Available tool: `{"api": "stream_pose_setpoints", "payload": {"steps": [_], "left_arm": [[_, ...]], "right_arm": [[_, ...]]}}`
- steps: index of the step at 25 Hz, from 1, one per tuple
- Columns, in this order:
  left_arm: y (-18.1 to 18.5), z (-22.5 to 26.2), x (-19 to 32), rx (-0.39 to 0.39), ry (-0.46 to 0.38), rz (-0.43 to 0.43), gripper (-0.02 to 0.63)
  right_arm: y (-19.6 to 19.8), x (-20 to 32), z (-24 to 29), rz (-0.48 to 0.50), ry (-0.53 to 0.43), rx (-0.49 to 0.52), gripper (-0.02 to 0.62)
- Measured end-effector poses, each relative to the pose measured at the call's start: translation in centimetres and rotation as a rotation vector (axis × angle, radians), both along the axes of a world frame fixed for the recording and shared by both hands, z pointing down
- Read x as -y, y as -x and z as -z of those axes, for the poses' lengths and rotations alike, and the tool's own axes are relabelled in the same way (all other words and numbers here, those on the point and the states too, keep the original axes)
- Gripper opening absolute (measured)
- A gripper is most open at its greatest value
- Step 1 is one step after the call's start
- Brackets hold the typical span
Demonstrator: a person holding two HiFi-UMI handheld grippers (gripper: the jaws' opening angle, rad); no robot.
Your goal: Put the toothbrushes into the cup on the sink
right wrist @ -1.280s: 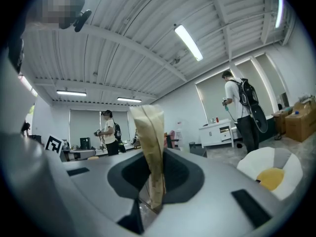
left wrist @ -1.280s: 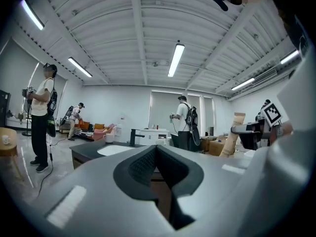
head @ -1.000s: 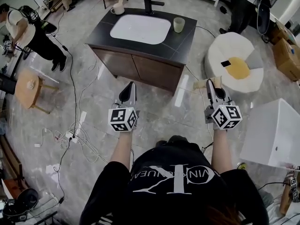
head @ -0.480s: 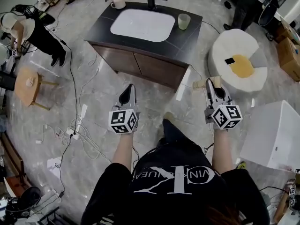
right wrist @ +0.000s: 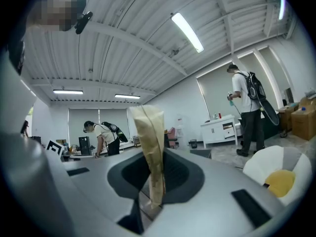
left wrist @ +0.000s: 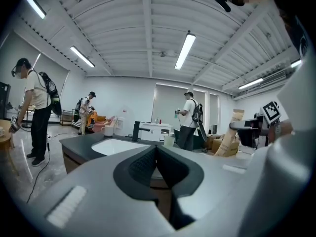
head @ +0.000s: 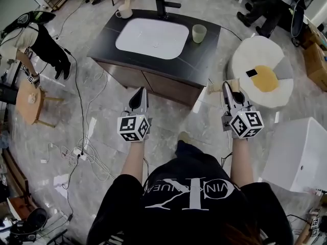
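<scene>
The person has stepped closer since a second ago, so the sink (head: 203,60) is now nearer at 12 o'clock, with the green cup (head: 199,33) at 1 o'clock on it; I judge the approach is almost finished. Both arms reach forward, level. The right gripper (head: 230,87) has its fingers clamped on a paper-wrapped toothbrush (right wrist: 151,137). The left gripper (head: 141,92) has its fingers together, with nothing between them.

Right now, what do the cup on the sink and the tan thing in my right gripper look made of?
Cup: pale green, matte, no glare; likely plastic, possibly frosted glass. Tan thing: dull brown, creased along a fold; looks like kraft paper wrapping, contents hidden.
</scene>
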State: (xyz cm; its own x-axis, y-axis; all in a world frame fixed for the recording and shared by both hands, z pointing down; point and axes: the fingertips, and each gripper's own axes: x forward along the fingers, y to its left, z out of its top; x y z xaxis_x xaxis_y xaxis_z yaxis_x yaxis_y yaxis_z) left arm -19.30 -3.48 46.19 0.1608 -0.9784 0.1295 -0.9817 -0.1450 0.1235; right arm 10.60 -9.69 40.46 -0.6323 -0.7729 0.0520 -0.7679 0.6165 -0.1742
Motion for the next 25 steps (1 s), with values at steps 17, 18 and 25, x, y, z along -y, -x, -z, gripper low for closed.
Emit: {"api": "stream_pose_setpoints", "payload": {"steps": [17, 18, 25], "left_arm": [[-1.6, 0.6, 9.4, 0.040, -0.003, -0.023, 0.012], [-1.8, 0.5, 9.6, 0.041, 0.003, -0.030, 0.012], [-2.6, 0.2, 12.2, 0.065, 0.018, -0.080, 0.012]], "right_arm": [[-0.3, 9.5, 0.3, 0.023, -0.011, 0.032, 0.058], [-0.3, 9.7, 0.3, 0.025, -0.009, 0.032, 0.058], [-0.4, 11.3, -0.9, 0.001, 0.015, 0.059, 0.060]]}}
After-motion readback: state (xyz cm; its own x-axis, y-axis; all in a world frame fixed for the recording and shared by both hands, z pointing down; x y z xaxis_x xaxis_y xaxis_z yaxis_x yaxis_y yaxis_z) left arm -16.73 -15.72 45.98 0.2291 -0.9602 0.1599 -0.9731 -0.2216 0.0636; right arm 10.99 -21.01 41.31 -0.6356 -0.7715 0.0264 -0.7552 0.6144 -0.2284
